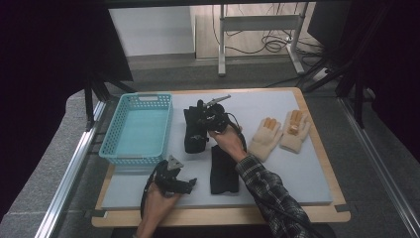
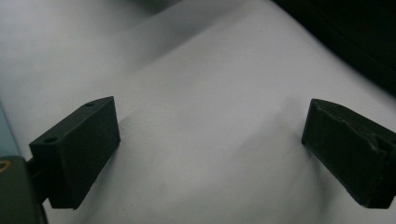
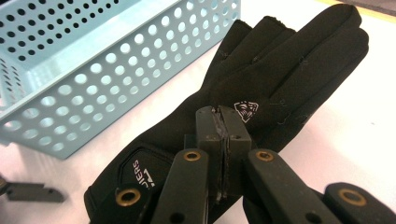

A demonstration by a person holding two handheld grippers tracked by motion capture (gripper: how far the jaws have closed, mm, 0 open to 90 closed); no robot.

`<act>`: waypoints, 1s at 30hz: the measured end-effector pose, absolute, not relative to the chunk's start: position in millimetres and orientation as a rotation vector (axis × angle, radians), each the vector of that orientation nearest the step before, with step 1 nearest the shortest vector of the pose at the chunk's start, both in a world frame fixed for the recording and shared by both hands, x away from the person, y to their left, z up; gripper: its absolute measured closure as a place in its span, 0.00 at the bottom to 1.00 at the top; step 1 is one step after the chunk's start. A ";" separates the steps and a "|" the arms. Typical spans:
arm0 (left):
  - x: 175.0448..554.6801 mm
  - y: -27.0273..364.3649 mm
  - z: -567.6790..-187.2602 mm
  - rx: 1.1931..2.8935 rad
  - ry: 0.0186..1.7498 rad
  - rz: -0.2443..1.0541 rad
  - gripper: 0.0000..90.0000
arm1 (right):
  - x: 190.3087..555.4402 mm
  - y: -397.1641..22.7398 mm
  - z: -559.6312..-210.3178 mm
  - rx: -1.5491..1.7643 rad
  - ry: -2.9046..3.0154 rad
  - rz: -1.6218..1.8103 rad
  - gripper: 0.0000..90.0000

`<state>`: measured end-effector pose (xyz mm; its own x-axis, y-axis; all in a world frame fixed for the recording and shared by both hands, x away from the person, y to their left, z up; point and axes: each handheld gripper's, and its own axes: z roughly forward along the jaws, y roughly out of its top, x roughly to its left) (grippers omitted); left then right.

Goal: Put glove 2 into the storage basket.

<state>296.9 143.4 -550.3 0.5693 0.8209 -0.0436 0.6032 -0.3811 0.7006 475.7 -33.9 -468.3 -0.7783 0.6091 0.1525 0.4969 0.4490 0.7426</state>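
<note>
A black glove hangs by the middle of the grey mat, just right of a light blue basket. My right gripper is shut on it, pinching a fold of fabric on its back. In the right gripper view the closed jaws sit on the black glove near its white logo, with the basket behind. A second black glove lies flat on the mat under the right forearm. My left gripper rests near the front edge, open over bare mat.
A pair of cream knit gloves lies at the right of the mat. The basket holds nothing. Metal rails run along both sides of the table, and a desk frame with cables stands beyond the far edge.
</note>
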 end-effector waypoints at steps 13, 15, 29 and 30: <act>297.0 143.5 -550.3 2.122 1.131 0.410 0.05 | 444.3 -79.7 -448.5 0.984 2.505 1.303 0.97; 296.9 143.3 -550.4 2.118 1.133 0.411 0.05 | 438.2 -88.7 -447.7 0.988 2.496 1.312 0.97; 296.9 143.3 -550.2 2.121 1.131 0.411 0.05 | 387.1 -141.8 -446.3 1.055 2.449 1.368 0.97; 296.9 143.1 -550.3 2.118 1.134 0.412 0.05 | 382.9 -143.6 -446.2 1.051 2.446 1.367 0.97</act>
<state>296.9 143.1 -550.3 0.5685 0.8216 -0.0427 0.6028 -0.3807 0.7012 382.9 -143.6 -446.2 -0.7437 0.6386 0.1977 0.5031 0.3400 0.7945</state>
